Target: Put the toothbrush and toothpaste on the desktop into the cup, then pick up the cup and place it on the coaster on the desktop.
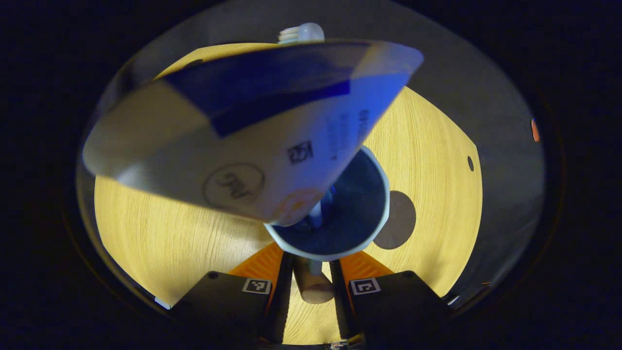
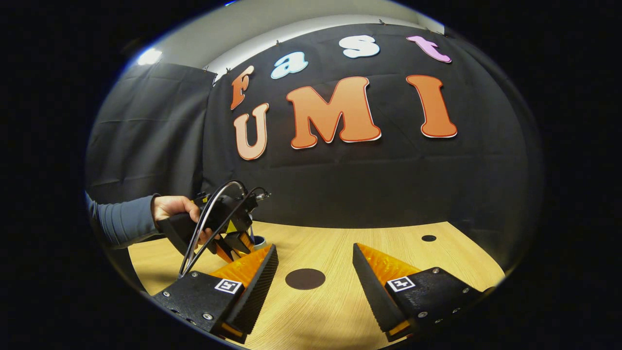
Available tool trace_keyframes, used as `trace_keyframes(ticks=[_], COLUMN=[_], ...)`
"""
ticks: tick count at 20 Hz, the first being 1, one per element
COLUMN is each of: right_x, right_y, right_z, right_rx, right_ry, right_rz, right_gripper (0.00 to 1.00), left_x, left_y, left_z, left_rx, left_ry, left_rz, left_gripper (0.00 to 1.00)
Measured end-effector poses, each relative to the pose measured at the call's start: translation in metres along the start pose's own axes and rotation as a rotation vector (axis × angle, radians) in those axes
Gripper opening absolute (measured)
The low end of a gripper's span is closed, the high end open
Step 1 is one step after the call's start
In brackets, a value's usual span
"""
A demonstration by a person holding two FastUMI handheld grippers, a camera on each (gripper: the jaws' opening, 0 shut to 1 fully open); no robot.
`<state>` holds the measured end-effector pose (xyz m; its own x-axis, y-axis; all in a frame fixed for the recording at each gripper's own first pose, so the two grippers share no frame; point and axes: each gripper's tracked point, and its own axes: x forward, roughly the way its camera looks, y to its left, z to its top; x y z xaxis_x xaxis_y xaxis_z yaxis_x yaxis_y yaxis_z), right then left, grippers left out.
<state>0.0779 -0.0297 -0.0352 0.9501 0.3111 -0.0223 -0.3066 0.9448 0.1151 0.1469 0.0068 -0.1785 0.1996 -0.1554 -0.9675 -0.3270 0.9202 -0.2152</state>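
In the left gripper view I look down into the cup (image 1: 350,218), which has a white rim and a dark blue inside. The white and blue toothpaste tube (image 1: 252,141) stands in it and leans towards the camera. The toothbrush head (image 1: 301,33) shows above the tube. My left gripper (image 1: 311,265) is shut on the cup's tan handle (image 1: 313,289). The dark round coaster (image 1: 401,218) lies just right of the cup, its left edge hidden by the rim. In the right gripper view my right gripper (image 2: 315,248) hangs open over the coaster (image 2: 305,278), holding nothing.
The wooden desktop (image 1: 427,146) has a small dark hole (image 1: 470,163) near its far right side. In the right gripper view a hand in a blue sleeve (image 2: 167,206) holds the left gripper (image 2: 233,243) at the left. The black cloth wall stands behind the desktop (image 2: 340,243).
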Motion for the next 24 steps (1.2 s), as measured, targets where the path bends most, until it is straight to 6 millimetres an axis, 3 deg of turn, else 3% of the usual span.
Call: trace_keyframes(ticks=[1,2,7,8,10,16,21,22,23,24], right_x=[-0.002,-0.003,-0.007,-0.007,-0.009,-0.011,-0.013,-0.015,-0.016,-0.018], right_y=[-0.001,-0.002,-0.003,-0.004,-0.006,-0.013,-0.020,-0.022,-0.024,-0.027], right_z=[0.000,0.000,-0.002,-0.002,-0.001,-0.008,-0.010,-0.010,-0.010,-0.011], right_rx=[-0.001,0.001,0.025,0.028,0.034,0.053,0.068,0.069,0.069,0.070], right_ry=[-0.001,0.000,-0.003,-0.004,-0.006,0.006,0.009,0.009,0.009,0.010], right_rz=[-0.001,-0.005,-0.007,-0.009,-0.016,-0.037,-0.061,-0.067,-0.072,-0.079], right_gripper=[0.93,0.93,0.93,0.93,0.93,0.93,0.93,0.93,0.93,0.93], left_x=[-0.004,-0.002,-0.010,-0.005,-0.001,0.008,0.015,0.011,-0.005,0.014], left_y=[0.001,0.001,-0.003,-0.004,-0.009,-0.042,-0.094,-0.136,-0.182,-0.179], left_z=[0.011,0.020,0.076,0.090,0.117,0.214,0.313,0.306,0.261,0.268], left_rx=[0.018,0.030,0.091,0.099,0.135,0.218,0.280,0.293,0.310,0.324], left_ry=[-0.012,-0.014,-0.014,-0.010,-0.012,-0.030,-0.060,-0.062,-0.063,-0.063], left_rz=[0.005,0.003,0.012,0.025,0.040,0.056,0.047,0.044,0.040,0.034], left_gripper=[0.45,0.34,0.34,0.28,0.29,0.29,0.29,0.29,0.29,0.29])
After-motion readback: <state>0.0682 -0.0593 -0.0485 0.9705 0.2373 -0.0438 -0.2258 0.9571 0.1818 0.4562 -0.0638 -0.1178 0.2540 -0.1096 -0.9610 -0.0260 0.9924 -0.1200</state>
